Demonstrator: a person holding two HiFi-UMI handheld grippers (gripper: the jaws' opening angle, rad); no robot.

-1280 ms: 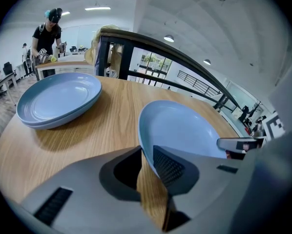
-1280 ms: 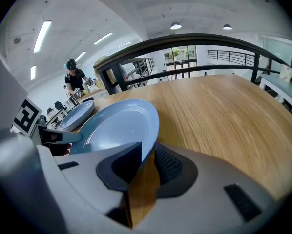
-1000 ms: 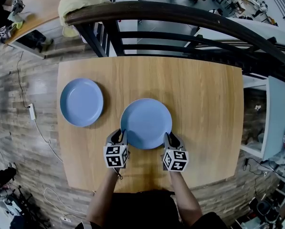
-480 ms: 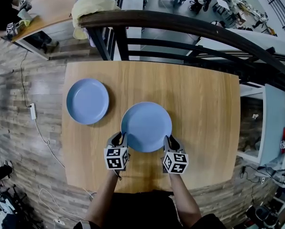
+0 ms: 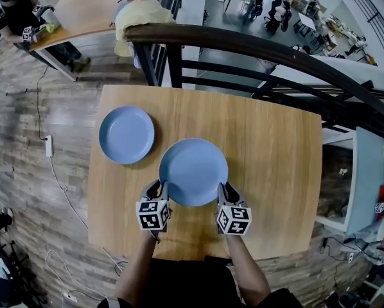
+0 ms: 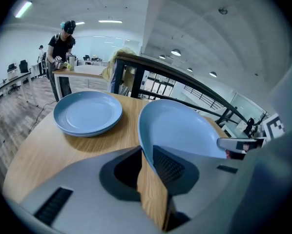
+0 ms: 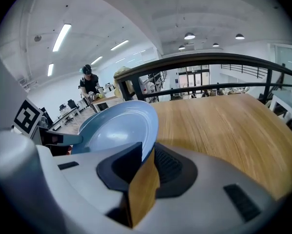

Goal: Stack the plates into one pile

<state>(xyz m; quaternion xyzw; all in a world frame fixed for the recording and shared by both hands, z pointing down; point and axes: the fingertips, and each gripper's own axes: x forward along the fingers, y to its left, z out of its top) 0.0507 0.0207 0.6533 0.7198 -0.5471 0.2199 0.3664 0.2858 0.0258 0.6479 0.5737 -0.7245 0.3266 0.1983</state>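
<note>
Plate at rest (image 5: 126,135): lay flat on the left of the surface (image 5: 275,153), apart from the carried one; likely the base for the pile
Left gripper (image 5: 160,188): jaws pinched the near-left rim of the carried plate, probably to share its weight
Carried plate (image 5: 193,172): round, pale blue, glossy, shallow with a raised rim; hung between both grippers over the surface's middle, seemingly clear of the wood
Right gripper (image 5: 224,190): jaws clamped the near-right rim, likely to keep the plate from tipping
</note>
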